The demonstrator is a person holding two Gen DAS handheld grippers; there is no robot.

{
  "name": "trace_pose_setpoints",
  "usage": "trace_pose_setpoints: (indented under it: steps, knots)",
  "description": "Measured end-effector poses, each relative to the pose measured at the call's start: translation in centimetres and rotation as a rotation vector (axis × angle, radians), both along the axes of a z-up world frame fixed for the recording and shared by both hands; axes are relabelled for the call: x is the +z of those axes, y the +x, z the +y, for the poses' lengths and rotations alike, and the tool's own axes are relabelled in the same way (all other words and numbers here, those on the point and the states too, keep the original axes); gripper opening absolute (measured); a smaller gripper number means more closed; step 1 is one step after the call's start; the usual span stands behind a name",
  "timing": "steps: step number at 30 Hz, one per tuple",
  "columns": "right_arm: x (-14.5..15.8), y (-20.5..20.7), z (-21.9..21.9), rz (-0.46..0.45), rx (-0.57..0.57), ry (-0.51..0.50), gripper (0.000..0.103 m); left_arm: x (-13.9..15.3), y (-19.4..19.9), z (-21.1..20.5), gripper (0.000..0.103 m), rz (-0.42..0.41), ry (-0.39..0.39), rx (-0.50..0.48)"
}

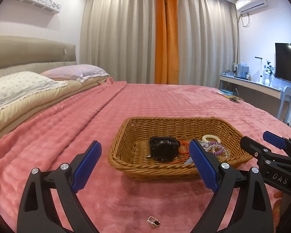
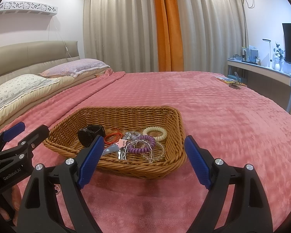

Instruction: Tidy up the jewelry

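The basket [image 1: 164, 169] is open on top, its woven walls low. Bare blanket [image 2: 232, 120] surrounds it. A small ring [image 1: 153, 221] lies just before it.

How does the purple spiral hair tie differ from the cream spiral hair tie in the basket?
The purple spiral hair tie is darker, and the cream spiral hair tie is pale. The purple one lies tangled among clear bead bracelets; the cream one lies farther back, nearer the basket's far wall, mostly clear of them. Both are coiled rings lying flat in the basket.
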State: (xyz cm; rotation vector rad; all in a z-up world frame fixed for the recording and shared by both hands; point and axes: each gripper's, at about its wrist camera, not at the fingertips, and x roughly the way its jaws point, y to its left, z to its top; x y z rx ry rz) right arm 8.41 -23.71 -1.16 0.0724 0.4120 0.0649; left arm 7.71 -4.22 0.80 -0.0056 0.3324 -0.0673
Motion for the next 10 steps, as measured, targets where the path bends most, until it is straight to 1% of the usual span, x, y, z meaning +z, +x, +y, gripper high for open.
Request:
trace_pose_setpoints:
  steps: [4,6,10]
  knots:
    - [0.03,-0.02,0.03,0.0,0.0,0.0,0.08,0.04,0.42,0.52,0.089,0.033,-0.034,-0.011]
    - [0.04,-0.01,0.02,0.001,0.0,0.0,0.08,0.08,0.42,0.71,0.09,0.036,-0.046,-0.016]
    - [0.04,-0.01,0.01,0.0,0.001,0.001,0.08,0.08,0.41,0.68,0.09,0.031,-0.042,-0.003]
